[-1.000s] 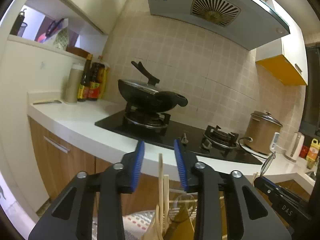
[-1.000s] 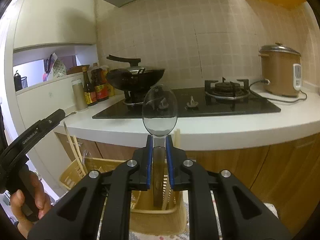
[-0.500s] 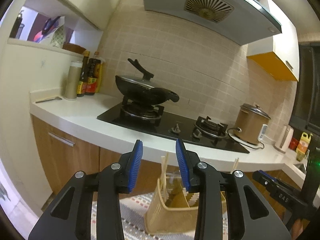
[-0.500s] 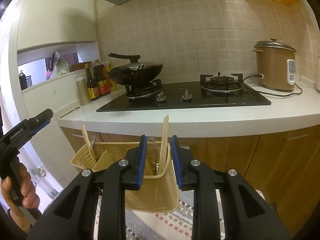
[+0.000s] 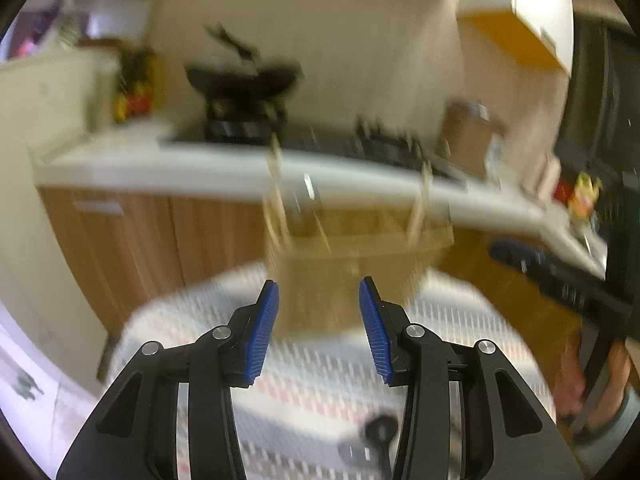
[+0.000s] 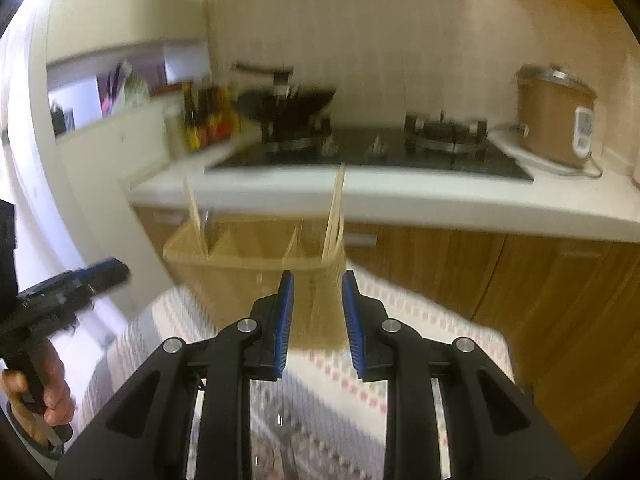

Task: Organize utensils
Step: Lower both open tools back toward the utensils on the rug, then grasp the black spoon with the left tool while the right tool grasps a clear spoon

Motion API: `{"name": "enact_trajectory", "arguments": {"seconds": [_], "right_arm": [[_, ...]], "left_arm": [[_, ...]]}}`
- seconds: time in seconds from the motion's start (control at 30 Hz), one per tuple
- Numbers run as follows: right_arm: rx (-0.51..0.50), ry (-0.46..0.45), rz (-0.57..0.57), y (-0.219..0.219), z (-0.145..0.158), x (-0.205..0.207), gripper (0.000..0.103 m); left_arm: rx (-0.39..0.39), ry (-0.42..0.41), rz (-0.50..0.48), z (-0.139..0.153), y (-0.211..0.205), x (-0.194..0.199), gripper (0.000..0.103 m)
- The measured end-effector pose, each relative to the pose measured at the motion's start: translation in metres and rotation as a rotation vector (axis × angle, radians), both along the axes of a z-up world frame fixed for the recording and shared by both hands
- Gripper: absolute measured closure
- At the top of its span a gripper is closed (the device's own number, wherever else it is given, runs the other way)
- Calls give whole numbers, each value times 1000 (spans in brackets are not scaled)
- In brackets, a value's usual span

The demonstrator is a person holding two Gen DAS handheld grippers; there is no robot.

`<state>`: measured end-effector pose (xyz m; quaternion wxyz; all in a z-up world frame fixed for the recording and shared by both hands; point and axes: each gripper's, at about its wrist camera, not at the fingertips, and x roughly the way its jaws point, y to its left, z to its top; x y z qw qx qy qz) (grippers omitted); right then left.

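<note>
Both empty — left gripper (image 5: 319, 322) just widening, right gripper (image 6: 317, 312) slightly parted — swinging fast and blurred toward loose utensils (image 5: 370, 438) on the patterned surface (image 5: 312, 364) before the basket (image 5: 352, 256), risking a clipped basket or toppled chopsticks (image 6: 334, 216).

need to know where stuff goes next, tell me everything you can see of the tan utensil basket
The tan utensil basket looks like pale plastic with finely slotted walls, though blur softens them. Slanted dividers split it into several compartments. It stands upright on a patterned cloth, in front of the wooden cabinets. Light wooden chopsticks lean out of its end compartments, and something clear stands near the left-end ones. No gripper touches it.
</note>
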<state>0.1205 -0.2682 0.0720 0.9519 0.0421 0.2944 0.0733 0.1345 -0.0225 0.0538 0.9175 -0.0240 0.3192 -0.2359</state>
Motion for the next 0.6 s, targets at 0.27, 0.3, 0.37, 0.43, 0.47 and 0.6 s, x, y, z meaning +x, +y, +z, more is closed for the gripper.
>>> {"name": "enact_trajectory", "arguments": {"seconds": [0.27,0.3,0.37,0.43,0.47,0.6], "right_arm": [[23,395,120,10,-68,10,81],[21,418,128,11,-75,10,81],[-10,461,143,15,-88,11,81],[-22,496,152,18,-98,13,81],[-21,508,154,21,-102,14,81],[-27,545,179,33,-111,20,81]], "left_arm": [[139,349,-201,-75,-28,-17,64],[139,372,-214,-80,-29,-18,64],[156,413,-244,-91,-33,-23,64],[208,427,-243,-101,-39,-28,64],[224,433,-242,-106,-41,-29,64],[284,425,-237,-116,-53,-37,64]]}}
